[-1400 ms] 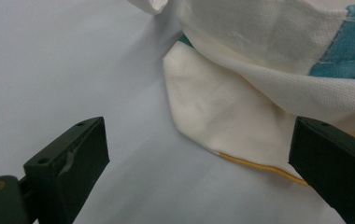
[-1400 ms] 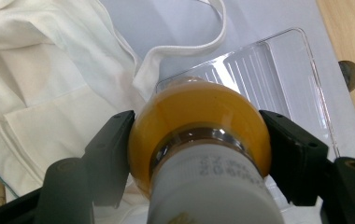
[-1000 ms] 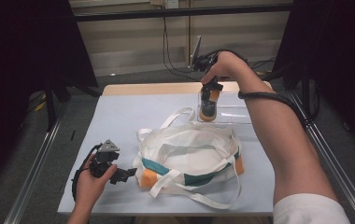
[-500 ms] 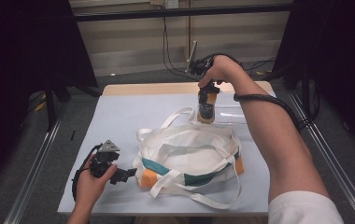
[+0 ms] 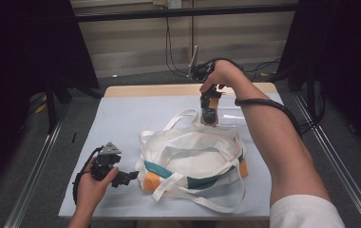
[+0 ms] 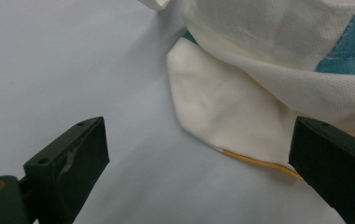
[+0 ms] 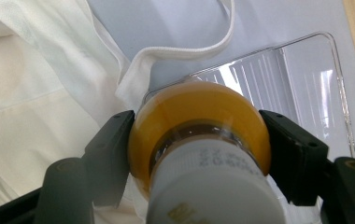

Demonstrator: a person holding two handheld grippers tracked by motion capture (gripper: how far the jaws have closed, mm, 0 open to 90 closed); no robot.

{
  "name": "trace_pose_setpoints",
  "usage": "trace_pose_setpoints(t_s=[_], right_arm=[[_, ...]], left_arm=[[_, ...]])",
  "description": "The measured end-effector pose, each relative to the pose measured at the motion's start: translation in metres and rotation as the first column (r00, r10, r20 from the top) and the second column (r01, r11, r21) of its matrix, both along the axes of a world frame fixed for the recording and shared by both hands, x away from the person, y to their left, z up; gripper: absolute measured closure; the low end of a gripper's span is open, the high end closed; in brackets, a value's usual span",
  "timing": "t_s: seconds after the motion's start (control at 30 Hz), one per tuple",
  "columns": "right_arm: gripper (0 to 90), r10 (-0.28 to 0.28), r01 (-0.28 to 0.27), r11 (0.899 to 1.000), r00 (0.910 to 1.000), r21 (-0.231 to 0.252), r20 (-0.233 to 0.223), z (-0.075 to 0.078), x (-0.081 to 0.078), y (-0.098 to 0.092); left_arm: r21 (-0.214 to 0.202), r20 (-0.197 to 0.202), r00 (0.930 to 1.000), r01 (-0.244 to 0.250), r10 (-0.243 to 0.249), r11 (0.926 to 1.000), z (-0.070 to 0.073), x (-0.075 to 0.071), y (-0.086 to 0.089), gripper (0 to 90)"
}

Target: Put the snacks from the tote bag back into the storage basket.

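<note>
White cloth bag (image 5: pixel 193 156) with teal and orange panels lies crumpled at mid-table; taken as landmark. Table (image 5: pixel 121 118) has a pale blue-grey top. Right gripper (image 5: pixel 210 110) held above the bag's far edge, pointing down, arm reaching in from the near right side. Its jaws are clamped on an amber bottle (image 7: pixel 199 126) with a white cap, one black jaw pressed to each side of the rounded amber body; seen close in the right gripper view, cap toward the camera. In the high view the bottle (image 5: pixel 210 114) hangs at the bag's far rim, beside a looped white handle (image 5: pixel 181 118). Whether its base touches cloth or table cannot be told. Clear plastic tray (image 7: pixel 301 88) lies flat on the table just beyond the bag, under and behind the bottle; ribbed floor, raised rim. Bag handle strap (image 7: pixel 185 46) curls along the tray's near corner. Left gripper (image 5: pixel 124 176) rests low on the table at the bag's near-left corner, held in the left hand (image 5: pixel 90 185). Jaws stand wide apart with nothing between the pads; in the left gripper view a folded white corner of the bag (image 6: pixel 222 112), edged with an orange seam, lies just ahead of them, not gripped.
</note>
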State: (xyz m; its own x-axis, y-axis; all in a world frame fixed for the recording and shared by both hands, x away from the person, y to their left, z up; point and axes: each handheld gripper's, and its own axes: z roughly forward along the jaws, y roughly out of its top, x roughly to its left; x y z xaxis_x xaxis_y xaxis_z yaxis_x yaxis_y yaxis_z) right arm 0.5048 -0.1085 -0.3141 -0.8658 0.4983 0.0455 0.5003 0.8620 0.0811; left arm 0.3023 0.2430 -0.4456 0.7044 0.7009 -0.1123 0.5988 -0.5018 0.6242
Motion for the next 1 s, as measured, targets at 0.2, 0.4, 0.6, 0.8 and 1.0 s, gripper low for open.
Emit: trace_pose_setpoints(t_s=[0.2, 0.4, 0.6, 0.8, 1.0], right_arm=[[30.5, -0.008, 0.008, 1.000, 1.0000, 0.003, 0.000, -0.002, -0.001, -0.001], [30.5, -0.009, 0.009, 1.000, 0.9999, 0.009, 0.005, -0.004, -0.001, -0.003], [30.5, -0.010, 0.010, 1.000, 0.9999, 0.013, 0.009, -0.009, -0.003, -0.005], [30.5, -0.018, 0.018, 1.000, 0.9998, 0.011, 0.011, -0.013, -0.004, -0.005], [30.5, -0.022, 0.022, 1.000, 0.9997, 0.012, 0.012, -0.017, -0.005, -0.004]], left_arm=[[-0.002, 0.004, 1.0000, 0.000, 0.000, 1.0000, 0.000, 0.000, -0.001, 4.6], [0.005, 0.008, 1.0000, -0.003, 0.003, 1.0000, 0.000, -0.001, -0.001, 4.6], [0.007, -0.005, 1.0000, 0.007, -0.007, 0.9999, -0.001, -0.001, -0.001, 4.6], [0.008, -0.001, 1.0000, 0.006, -0.006, 0.9999, 0.000, -0.003, -0.001, 4.6], [-0.004, 0.014, 0.9998, -0.014, 0.014, 0.9999, -0.002, -0.003, 0.001, 4.6]])
